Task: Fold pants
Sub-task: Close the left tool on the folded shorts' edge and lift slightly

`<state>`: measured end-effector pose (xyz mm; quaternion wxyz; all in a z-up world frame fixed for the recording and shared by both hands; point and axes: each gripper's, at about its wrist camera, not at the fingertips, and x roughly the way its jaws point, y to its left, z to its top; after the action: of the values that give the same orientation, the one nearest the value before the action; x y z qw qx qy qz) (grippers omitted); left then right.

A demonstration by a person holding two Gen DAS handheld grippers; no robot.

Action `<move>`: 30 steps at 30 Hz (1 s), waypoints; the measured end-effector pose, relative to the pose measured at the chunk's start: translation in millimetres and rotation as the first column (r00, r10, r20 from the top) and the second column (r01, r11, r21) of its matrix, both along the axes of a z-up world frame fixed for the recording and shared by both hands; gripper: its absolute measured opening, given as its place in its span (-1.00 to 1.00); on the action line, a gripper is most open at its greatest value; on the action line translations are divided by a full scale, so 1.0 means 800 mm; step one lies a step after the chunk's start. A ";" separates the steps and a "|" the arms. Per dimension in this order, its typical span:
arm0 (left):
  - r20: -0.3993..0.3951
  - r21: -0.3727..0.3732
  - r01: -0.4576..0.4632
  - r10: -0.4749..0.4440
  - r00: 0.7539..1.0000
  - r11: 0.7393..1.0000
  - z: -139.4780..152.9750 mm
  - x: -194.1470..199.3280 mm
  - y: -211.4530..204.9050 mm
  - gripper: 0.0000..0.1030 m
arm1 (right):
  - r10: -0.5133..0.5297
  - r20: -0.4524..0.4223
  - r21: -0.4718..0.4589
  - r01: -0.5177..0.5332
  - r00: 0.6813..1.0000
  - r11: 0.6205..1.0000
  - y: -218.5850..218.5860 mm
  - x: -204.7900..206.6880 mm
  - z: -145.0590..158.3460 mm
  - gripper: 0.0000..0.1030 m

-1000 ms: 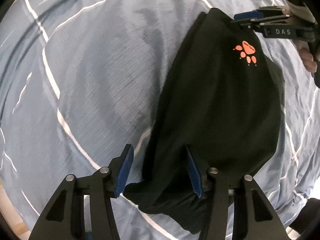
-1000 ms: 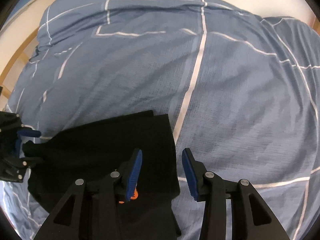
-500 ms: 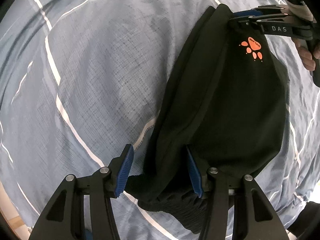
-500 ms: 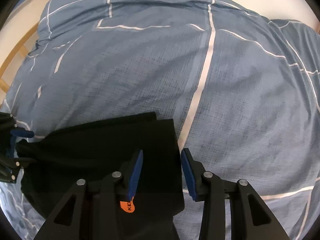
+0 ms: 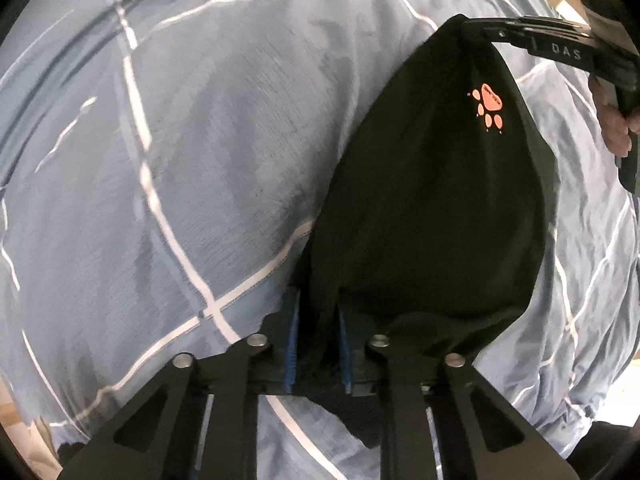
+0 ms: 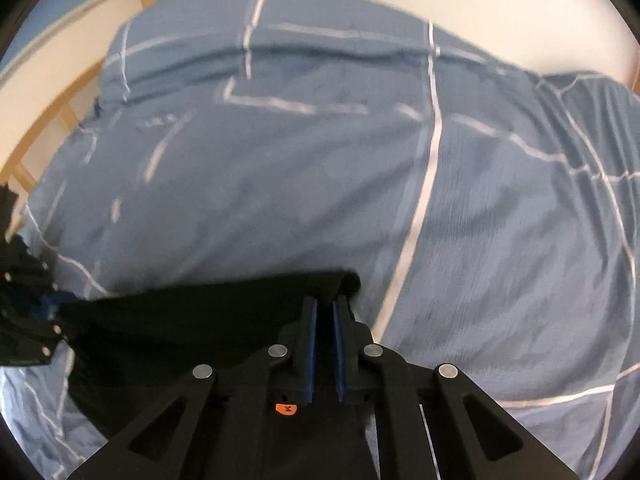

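Note:
Black pants (image 5: pixel 432 208) with an orange paw logo (image 5: pixel 490 108) hang stretched between both grippers above the blue bedcover (image 5: pixel 180 152). My left gripper (image 5: pixel 318 300) points down, its jaws closing tight on one bunched corner of the pants, blue pads pressed into the fabric. At the top right of the left wrist view, my right gripper (image 5: pixel 466 24) pinches the opposite corner. In the right wrist view the right gripper (image 6: pixel 325 300) has its jaws closing on the edge of the pants (image 6: pixel 200 320), and the left gripper (image 6: pixel 44 304) shows at the far left edge.
The blue bedcover (image 6: pixel 280 180) with white lines fills both views and is rumpled. A wooden bed frame (image 6: pixel 24 168) and a pale wall lie beyond it at the back left. A person's hand (image 5: pixel 616 128) holds the right gripper.
Both grippers went from open around the fabric to shut on it. The pants have lifted off the bedcover and now hang taut between them.

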<state>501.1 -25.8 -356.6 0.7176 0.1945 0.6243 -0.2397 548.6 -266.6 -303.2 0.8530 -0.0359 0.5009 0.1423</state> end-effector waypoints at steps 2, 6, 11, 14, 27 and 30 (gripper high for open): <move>-0.002 0.000 -0.018 0.018 1.000 1.000 0.003 0.001 0.004 -0.69 | -0.010 0.015 -0.004 0.010 1.000 1.000 0.002 0.007 0.008 -0.84; -0.015 0.018 -0.067 0.068 0.998 0.998 -0.003 0.013 0.019 -0.69 | -0.012 0.005 -0.024 0.012 1.000 1.000 0.010 0.033 0.004 -0.84; -0.012 0.022 -0.115 0.115 0.993 0.993 -0.016 0.029 0.033 -0.69 | -0.037 -0.021 -0.050 0.036 0.999 0.998 0.017 0.062 -0.013 -0.84; -0.018 0.027 -0.146 0.146 0.989 0.989 -0.028 0.034 0.041 -0.68 | -0.049 -0.030 -0.058 0.047 0.998 0.997 0.019 0.070 -0.020 -0.84; 0.260 0.125 -0.287 0.248 0.933 0.950 0.028 -0.034 0.078 0.32 | -0.100 0.087 -0.187 0.115 0.991 0.976 0.029 0.017 0.024 -0.06; 0.239 0.062 -0.327 0.304 0.922 0.943 0.032 -0.063 0.088 0.31 | -0.130 0.078 -0.137 0.139 0.989 0.981 0.032 -0.018 0.038 0.04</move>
<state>450.8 44.8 -330.7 0.8023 0.1533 0.5731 -0.0657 534.0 -240.6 -272.6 0.8726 -0.0673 0.4816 0.0471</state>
